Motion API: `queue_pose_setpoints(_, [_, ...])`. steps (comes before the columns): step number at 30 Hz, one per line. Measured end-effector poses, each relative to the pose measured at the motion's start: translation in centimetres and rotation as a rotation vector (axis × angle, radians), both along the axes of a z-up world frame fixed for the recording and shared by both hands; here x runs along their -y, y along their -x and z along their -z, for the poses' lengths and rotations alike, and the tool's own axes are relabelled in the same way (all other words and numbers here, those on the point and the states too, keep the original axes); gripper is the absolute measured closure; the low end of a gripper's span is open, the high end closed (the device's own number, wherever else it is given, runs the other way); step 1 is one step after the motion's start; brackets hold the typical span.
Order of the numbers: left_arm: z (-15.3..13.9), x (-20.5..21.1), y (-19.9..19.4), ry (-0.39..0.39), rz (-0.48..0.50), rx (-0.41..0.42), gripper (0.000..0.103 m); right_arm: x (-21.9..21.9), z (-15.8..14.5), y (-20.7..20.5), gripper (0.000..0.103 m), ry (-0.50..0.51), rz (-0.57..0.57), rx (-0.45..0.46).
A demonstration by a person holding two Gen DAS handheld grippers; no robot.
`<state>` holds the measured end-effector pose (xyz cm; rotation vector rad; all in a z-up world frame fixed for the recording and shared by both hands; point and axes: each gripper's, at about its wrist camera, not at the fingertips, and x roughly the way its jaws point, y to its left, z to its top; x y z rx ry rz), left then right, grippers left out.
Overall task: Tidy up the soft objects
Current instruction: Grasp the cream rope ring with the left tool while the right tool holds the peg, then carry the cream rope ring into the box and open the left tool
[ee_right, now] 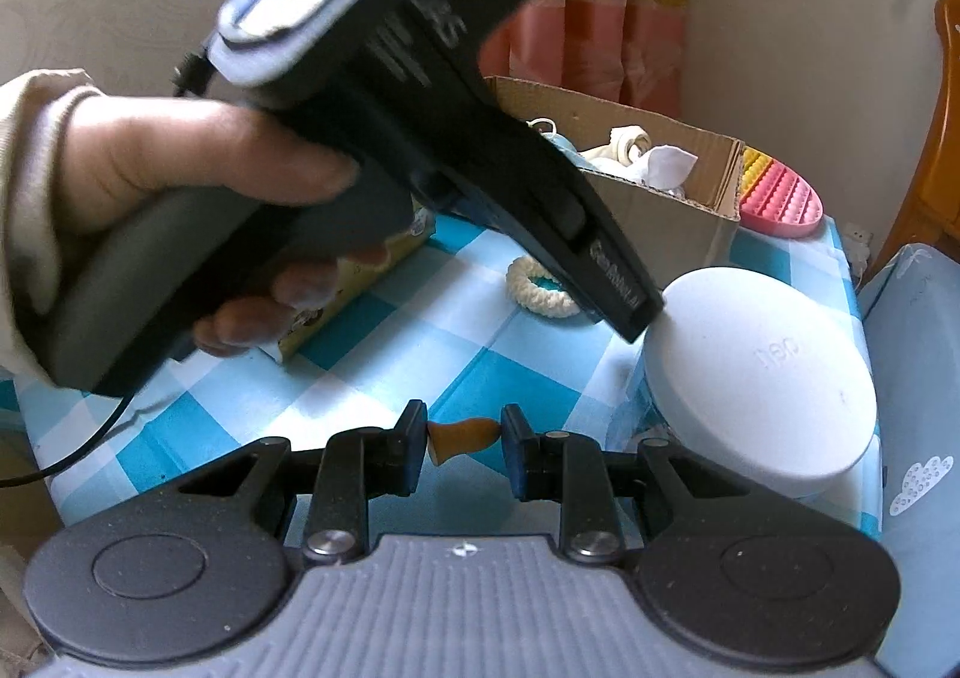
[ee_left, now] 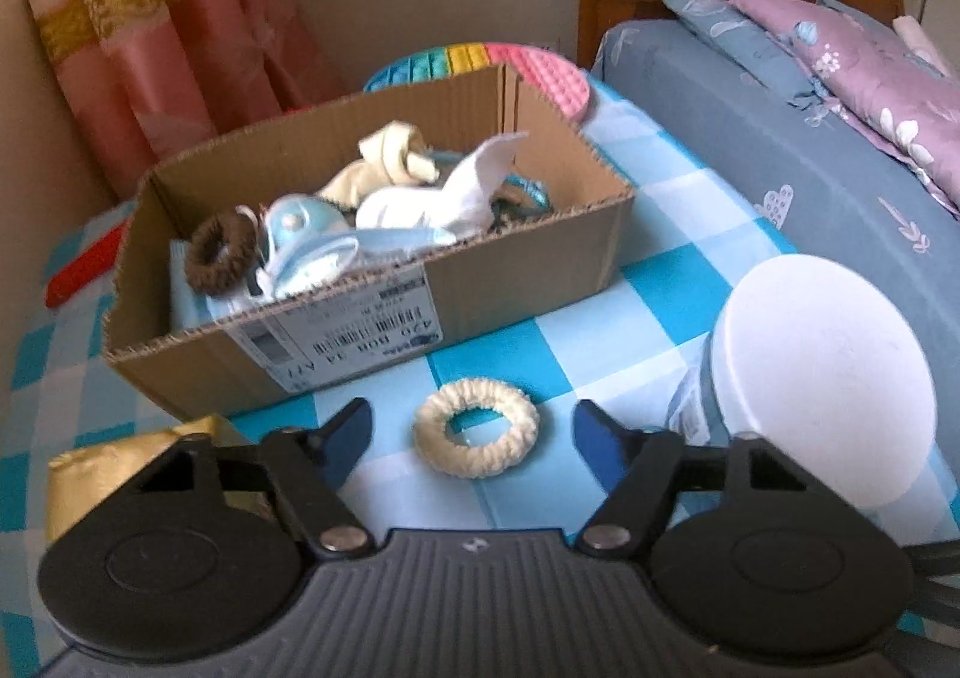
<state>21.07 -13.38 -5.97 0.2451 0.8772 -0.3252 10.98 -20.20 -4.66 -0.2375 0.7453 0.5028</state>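
Observation:
A cream knitted ring (ee_left: pixel 476 428) lies on the blue checked tablecloth, just ahead of my open left gripper (ee_left: pixel 473 426), between its spread fingers. Behind it stands a cardboard box (ee_left: pixel 528 282) holding a brown hair ring (ee_left: pixel 217 253), a light blue soft item (ee_left: pixel 303 252), white cloth (ee_left: pixel 456 192) and cream knotted fabric (ee_left: pixel 390 153). My right gripper (ee_right: pixel 463 441) is shut on a small orange-brown soft piece (ee_right: pixel 463 436), held above the cloth. In the right wrist view the left gripper's body (ee_right: pixel 456 96) hovers over the cream ring (ee_right: pixel 537 288) and partly hides the box (ee_right: pixel 666 204).
A white round lidded container (ee_left: pixel 822 378) stands at the table's right, also in the right wrist view (ee_right: pixel 756 372). A multicoloured bumpy mat (ee_left: pixel 540 72) lies behind the box. A yellow packet (ee_left: pixel 120 468) sits at left. A bed with pillows (ee_left: pixel 840 138) borders the right side.

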Motion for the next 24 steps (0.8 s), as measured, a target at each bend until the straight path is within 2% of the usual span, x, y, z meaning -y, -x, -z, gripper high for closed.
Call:
queue_pose_setpoints(6, [0.6,-0.1,-0.4,0.006,-0.010,-0.013,0.041,-0.1,0.2,-0.3,0.072,-0.005,-0.002,0.001])
queue_pose_setpoints(8, [0.7,-0.2,-0.5,0.013,-0.013,-0.019,0.053,-0.1,0.2,-0.4,0.072,-0.003,-0.001,0.000])
queue_pose_setpoints(13, [0.7,-0.3,-0.6,0.023,-0.017,-0.025,0.064,-0.1,0.2,-0.1,0.072,-0.003,0.004,-0.003])
queue_pose_setpoints(24, [-1.9,-1.4,1.5,0.036,0.006,-0.003,0.065,0.0,-1.1,0.3,0.072,-0.016,0.014,0.006])
